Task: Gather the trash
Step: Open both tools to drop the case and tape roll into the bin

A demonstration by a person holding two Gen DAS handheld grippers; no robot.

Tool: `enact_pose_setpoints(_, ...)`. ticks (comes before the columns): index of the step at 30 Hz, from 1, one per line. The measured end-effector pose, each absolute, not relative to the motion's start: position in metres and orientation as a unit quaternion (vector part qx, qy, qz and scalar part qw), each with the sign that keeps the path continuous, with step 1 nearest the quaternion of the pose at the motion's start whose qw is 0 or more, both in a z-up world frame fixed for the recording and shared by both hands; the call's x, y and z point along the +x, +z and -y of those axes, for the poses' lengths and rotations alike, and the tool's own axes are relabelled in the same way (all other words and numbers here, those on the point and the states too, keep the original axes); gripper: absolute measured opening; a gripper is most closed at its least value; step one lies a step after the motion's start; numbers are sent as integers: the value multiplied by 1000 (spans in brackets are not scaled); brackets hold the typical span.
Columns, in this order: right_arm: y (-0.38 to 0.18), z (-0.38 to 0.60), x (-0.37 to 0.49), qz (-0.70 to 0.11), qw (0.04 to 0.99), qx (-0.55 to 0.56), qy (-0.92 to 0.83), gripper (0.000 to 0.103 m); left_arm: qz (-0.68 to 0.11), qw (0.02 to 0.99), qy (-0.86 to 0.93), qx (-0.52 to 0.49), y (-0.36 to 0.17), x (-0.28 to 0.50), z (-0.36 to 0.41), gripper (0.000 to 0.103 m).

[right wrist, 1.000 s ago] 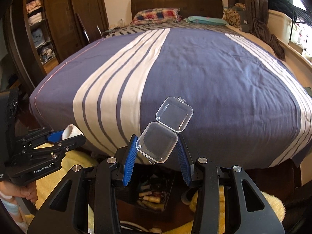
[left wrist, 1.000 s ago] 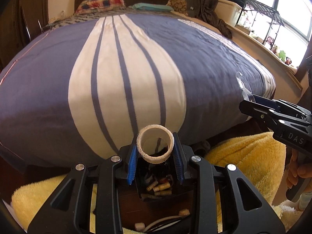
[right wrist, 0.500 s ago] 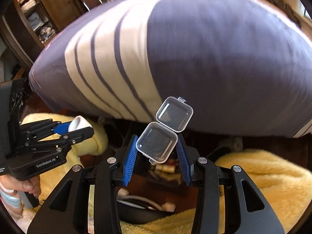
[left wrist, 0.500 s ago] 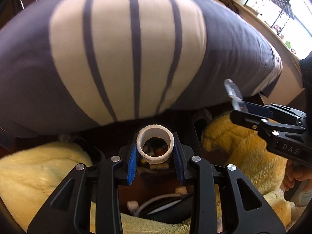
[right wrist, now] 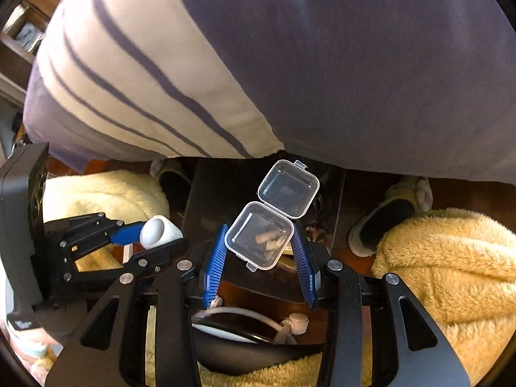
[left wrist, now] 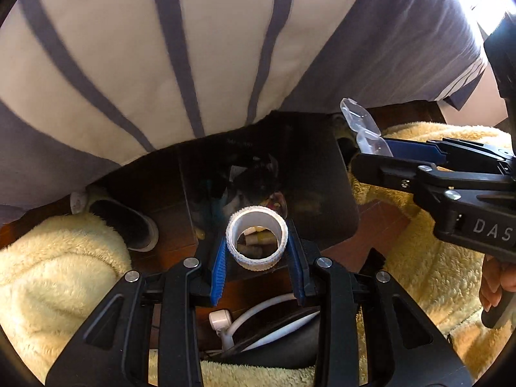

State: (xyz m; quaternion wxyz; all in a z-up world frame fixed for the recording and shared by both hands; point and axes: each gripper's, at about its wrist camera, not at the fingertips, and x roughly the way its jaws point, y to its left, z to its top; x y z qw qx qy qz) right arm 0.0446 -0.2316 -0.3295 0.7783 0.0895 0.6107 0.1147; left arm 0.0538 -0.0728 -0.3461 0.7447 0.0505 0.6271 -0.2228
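both claws are now tipping down from the bed [left wrist: 161, 48] toward the floor. left claw [left wrist: 256, 250] is clamping a white tape core [left wrist: 256, 242] above a dark bin [left wrist: 274, 177] at the bed's foot. right claw [right wrist: 259, 242] is clamping an open clear plastic case [right wrist: 261, 235] over that bin [right wrist: 225, 190]. yellow fleece [right wrist: 451, 258] is lying either side.
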Motion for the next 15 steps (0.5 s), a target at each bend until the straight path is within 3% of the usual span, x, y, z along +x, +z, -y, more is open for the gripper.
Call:
enact_pose_setpoints(7,-334,234,60,-618,772,98,108,42,-636,737,-224,44,-352,60,75,32)
enact_pose_setpoints(11,-332,236,62,-614,777,95,101,46,-636,739,-220,39,-351,63,73,48)
enact_pose_setpoints(15,-324,242,61,-604,785,100,92,52,-630,746,-213,39,-343,64,71,53)
